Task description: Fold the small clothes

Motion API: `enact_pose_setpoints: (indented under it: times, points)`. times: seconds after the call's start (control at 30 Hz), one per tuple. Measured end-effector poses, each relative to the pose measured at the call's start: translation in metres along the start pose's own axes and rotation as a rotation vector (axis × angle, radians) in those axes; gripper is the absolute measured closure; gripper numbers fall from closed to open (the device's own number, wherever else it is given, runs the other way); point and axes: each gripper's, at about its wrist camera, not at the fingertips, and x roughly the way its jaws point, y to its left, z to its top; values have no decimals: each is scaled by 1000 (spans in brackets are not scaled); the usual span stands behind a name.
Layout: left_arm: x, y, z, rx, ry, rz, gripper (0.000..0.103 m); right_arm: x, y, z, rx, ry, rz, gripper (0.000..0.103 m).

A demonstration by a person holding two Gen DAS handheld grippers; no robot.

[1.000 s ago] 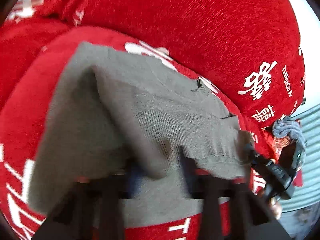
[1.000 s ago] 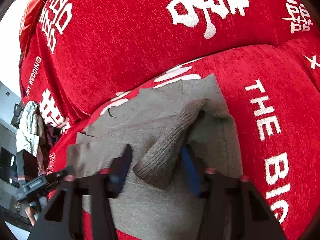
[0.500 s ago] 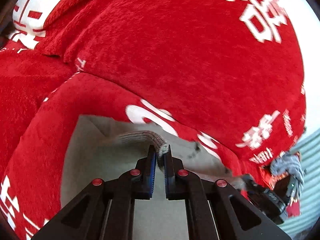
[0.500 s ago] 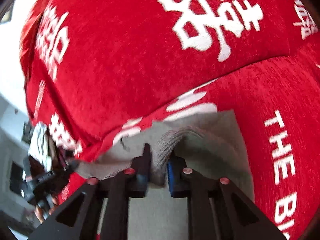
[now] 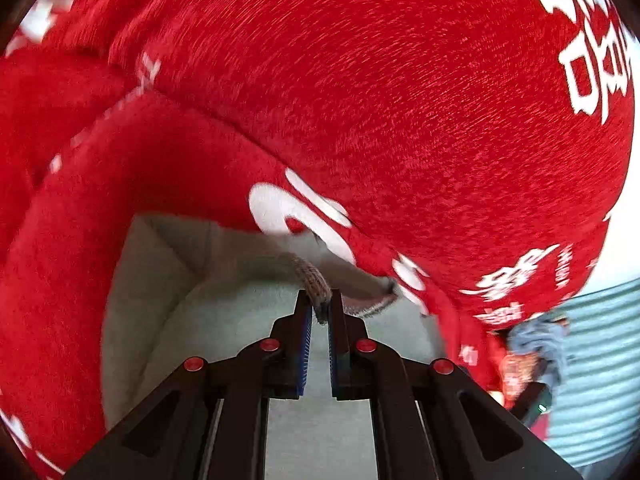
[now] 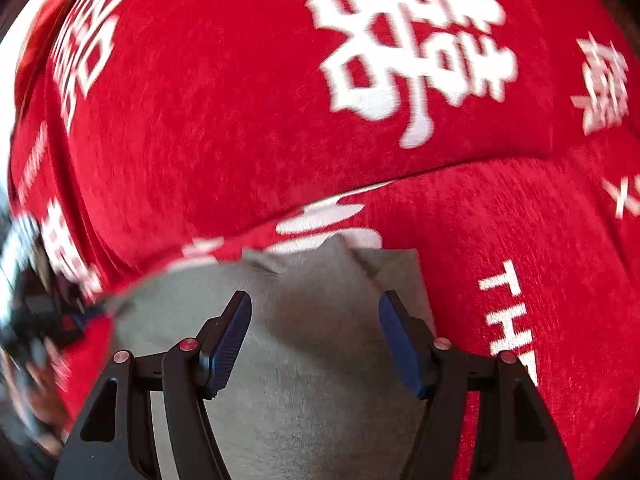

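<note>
A small grey knit garment (image 6: 312,360) lies on a red sofa seat; it also shows in the left wrist view (image 5: 168,300). My left gripper (image 5: 319,312) is shut on the garment's ribbed cuff (image 5: 314,280) and holds it just above the cloth. My right gripper (image 6: 316,336) is open and empty, its jaws wide apart over the garment's far edge, with a raised fold of cloth between them.
The sofa is covered in red plush (image 5: 400,120) with white characters and letters (image 6: 412,52). The backrest rises right behind the garment. At the sofa's end there is a bundle of cloth and dark gear (image 5: 536,352) before a corrugated wall (image 5: 600,360).
My right gripper has opened and let go of the ribbed fold it held half a second ago. My left gripper closed on the cuff and stays shut on it.
</note>
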Motion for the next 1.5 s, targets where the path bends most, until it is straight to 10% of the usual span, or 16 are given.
enact_pose_setpoints:
  times: [0.2, 0.37, 0.53, 0.73, 0.9, 1.3, 1.5]
  points:
    - [-13, -11, 11, 47, -25, -29, 96, 38, 6, -18, -128, 108, -144, 33]
    - [-48, -11, 10, 89, -349, 120, 96, 39, 12, -20, -176, 106, -181, 31]
    - [-20, -8, 1, 138, -116, 39, 96, 26, 15, -14, -135, 74, -134, 31]
    - [36, -19, -43, 353, 21, 265, 96, 40, 19, -10, -145, 109, -178, 31]
    - [16, 16, -59, 290, -20, 171, 96, 38, 4, -14, -161, 113, -168, 32]
    - [-32, 11, -152, 406, -121, 280, 96, -50, 31, -84, -230, 32, -115, 31]
    - [-72, 38, -175, 300, -164, 209, 96, -69, 4, -116, -205, 18, -116, 31]
